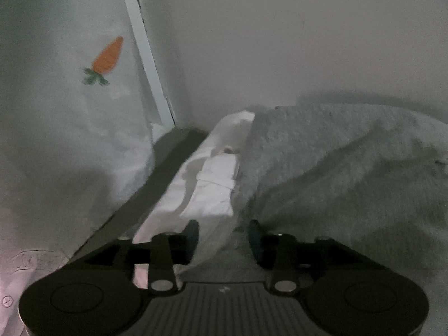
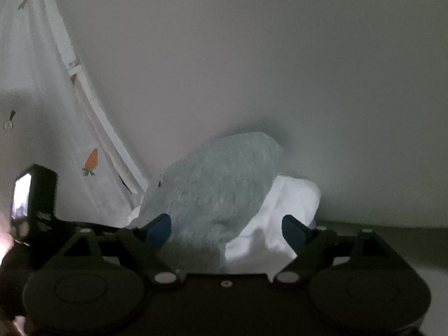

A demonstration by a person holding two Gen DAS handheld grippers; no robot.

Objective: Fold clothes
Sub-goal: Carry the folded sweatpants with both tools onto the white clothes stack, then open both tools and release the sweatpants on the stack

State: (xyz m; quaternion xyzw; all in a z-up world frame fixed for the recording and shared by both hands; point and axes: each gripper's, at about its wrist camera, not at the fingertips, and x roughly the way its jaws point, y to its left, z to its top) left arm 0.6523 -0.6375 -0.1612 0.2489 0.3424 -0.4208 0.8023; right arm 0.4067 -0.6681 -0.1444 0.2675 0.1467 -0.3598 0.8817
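Left hand-held gripper (image 1: 224, 238): jaws parted, nothing pinched that I can see; its dark fingers (image 1: 191, 233) straddle the near end of a white garment (image 1: 207, 184) without pressing it. No earlier view is on hand to compare.

Right hand-held gripper (image 2: 226, 229): jaws spread wide, released; its blue pads (image 2: 159, 229) stand either side of the pile, with cloth between them but not clamped.

Item 1, white garment: folded into a narrow strip, lying along a dark ledge (image 1: 156, 179) and tucked against item 2. In the right wrist view it shows as a white lump (image 2: 280, 218) on the far side of the grey heap.

Item 2, grey fluffy cloth (image 1: 336, 173): rumpled, unfolded, heaped against the wall (image 1: 280, 42); touching the white garment.

Item 3, white curtain (image 1: 70, 98) with an embroidered carrot (image 1: 107, 56): hanging to the left, beside a white frame strip (image 1: 145, 64). Not part of the job.

Step in hand, as I judge it: between grasps. The white piece looks done and set aside; the grey one is next.

Next move calls for: finding an edge or corner of the grey cloth, closing both sets of jaws on it, and lifting it clear of the white strip so the finished fold is not dragged.
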